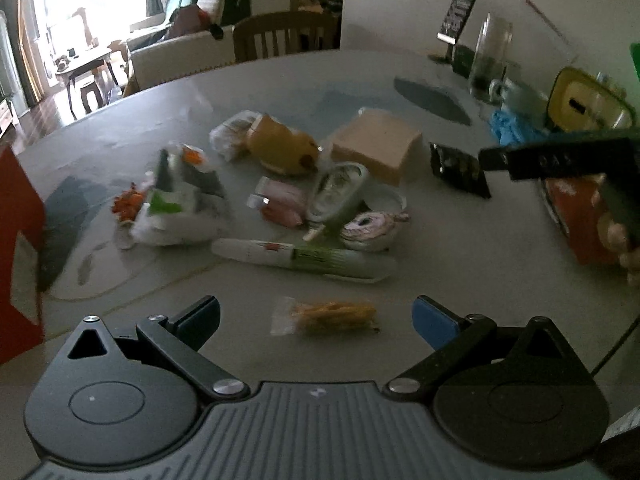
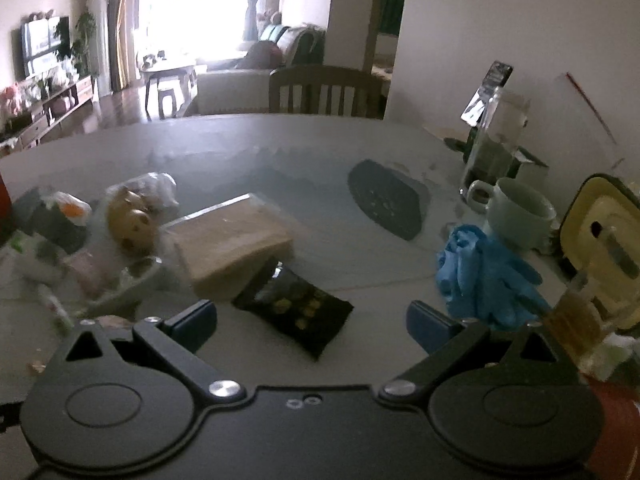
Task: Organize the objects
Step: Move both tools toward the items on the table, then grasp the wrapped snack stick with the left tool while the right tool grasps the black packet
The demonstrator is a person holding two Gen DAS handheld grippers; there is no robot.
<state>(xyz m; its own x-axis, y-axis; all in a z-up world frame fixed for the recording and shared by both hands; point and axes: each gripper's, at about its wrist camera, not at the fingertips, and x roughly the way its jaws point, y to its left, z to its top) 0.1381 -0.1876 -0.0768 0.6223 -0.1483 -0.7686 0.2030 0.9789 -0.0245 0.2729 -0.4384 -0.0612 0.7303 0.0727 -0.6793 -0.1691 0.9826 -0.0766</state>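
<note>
In the left wrist view, the left gripper is held low over the near edge of the grey worktop with its fingers spread wide and nothing between them. A small clear packet of yellow snack lies flat on the worktop in the gap between the fingers, touching neither. Just beyond it lies a white and green tube, placed crosswise. Farther out is a loose cluster: a white plastic bag with green and orange print on the left, a pink packet and a clear oval container in the middle, a yellow plush toy and a tan block behind them. A black snack packet lies to the right of the block. The right gripper enters from the right edge, above an orange box. In the right wrist view, the right gripper is also spread open and empty. The black snack packet lies on the worktop between and just beyond the fingers, its far end close to the tan block. Blue gloves lie crumpled to the right, just in front of a pale mug. A yellow container stands at the far right edge.
</note>
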